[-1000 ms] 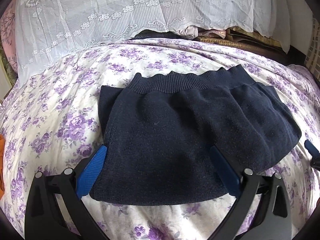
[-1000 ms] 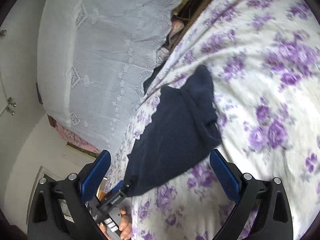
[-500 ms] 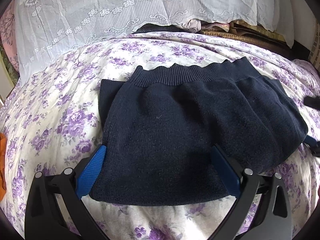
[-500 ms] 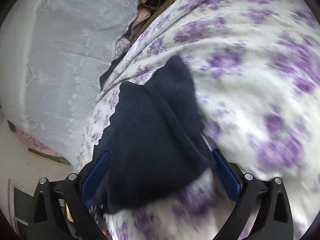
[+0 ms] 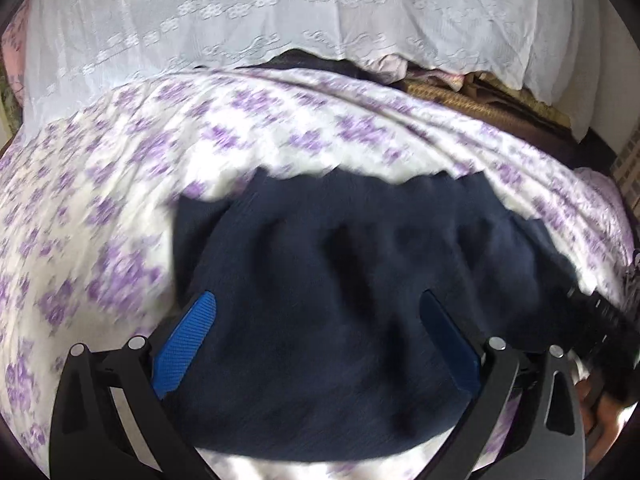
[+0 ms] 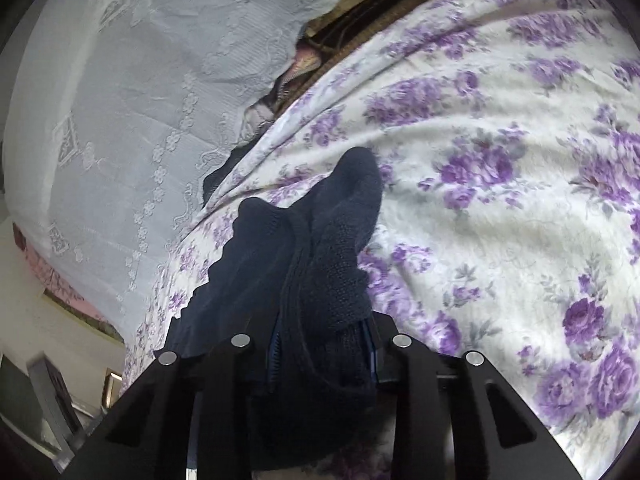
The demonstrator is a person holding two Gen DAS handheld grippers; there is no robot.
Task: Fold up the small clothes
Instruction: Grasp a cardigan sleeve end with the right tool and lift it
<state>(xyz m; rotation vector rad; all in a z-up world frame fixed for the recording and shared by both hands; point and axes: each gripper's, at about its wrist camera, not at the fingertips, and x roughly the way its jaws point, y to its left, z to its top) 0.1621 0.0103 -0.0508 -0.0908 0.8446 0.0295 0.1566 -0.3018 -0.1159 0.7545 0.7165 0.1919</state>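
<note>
Navy knit garment (image 5: 340,320) lies flat on the floral bedspread (image 5: 200,148). Your right gripper (image 6: 324,356) has its jaws closing on the garment's side edge, with bunched knit between them; your left gripper (image 5: 316,344) hangs spread wide over the near hem, grasping nothing. Lift one-handed and the thick knit may slip free or drag askew.

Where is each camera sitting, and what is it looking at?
Left wrist: sits on the left gripper, looking down over the navy knit garment on the flowered bedspread; its open blue fingers show.
Right wrist: sits on the right gripper, looking along the garment's edge; its jaws are closing on the fabric.
Both show the garment, bedspread and white lace cloth.
</note>
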